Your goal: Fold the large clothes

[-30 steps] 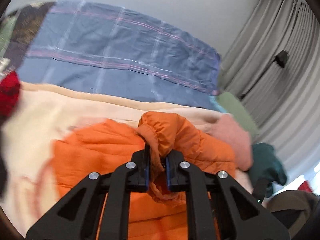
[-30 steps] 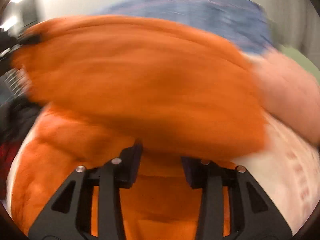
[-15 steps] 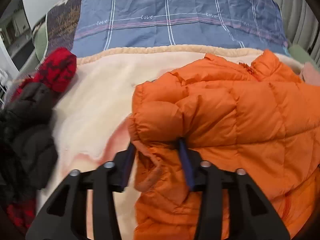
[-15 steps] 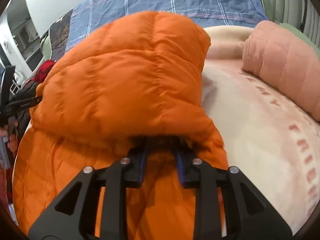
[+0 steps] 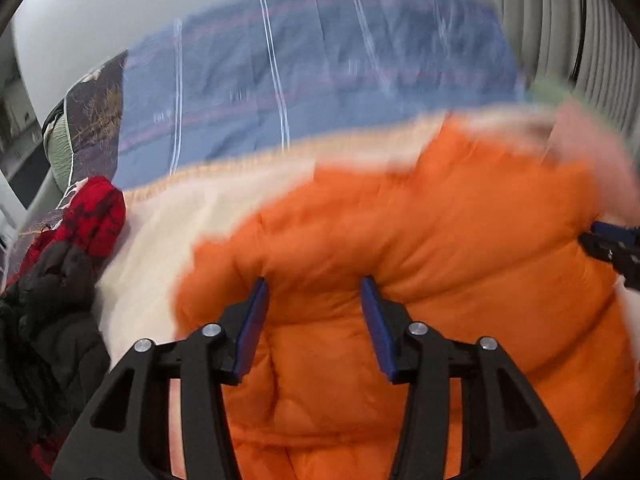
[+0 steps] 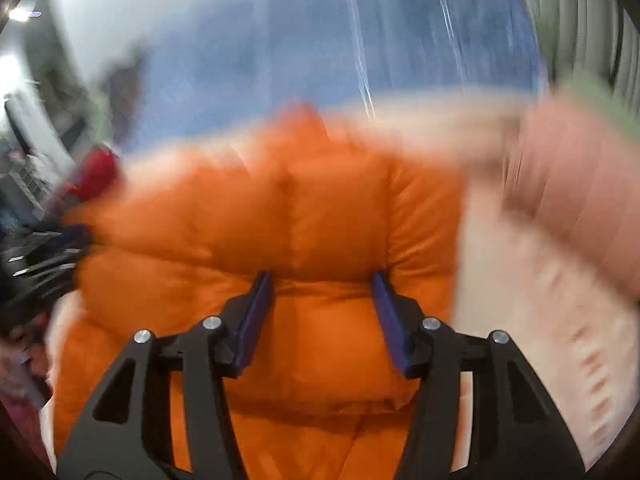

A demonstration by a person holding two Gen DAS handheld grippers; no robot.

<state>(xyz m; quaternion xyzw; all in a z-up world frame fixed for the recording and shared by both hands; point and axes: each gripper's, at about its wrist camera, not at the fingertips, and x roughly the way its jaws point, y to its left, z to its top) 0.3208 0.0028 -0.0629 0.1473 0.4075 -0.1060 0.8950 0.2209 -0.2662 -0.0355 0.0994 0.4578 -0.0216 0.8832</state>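
Jacket [image 5: 420,248], orange, quilted and puffy: lies folded over itself on a cream blanket [image 5: 168,240] at mid-bed, blue checked bedding [image 5: 320,80] beyond it at the far side.

Left gripper [image 5: 312,312]: jaws have just been opening; they stand apart over the left part of the jacket, padding bulging between them, pads not pressing. Grip released.

Right gripper [image 6: 322,312]: jaws likewise just opening, apart over the right part of the jacket, fabric between the pads but not pinched.

Surroundings: red garment [image 5: 94,212] and dark coat [image 5: 48,312] heaped at the left edge; pink cushion [image 6: 576,200] at the right; curtain far right. Both views blurred.

Risk: the padding looks springy, so the folded layer may lift or slide open once let go. An open pad could also snag a quilted ridge on the way out and drag the fold askew. Edge alignment cannot be told through the blur.
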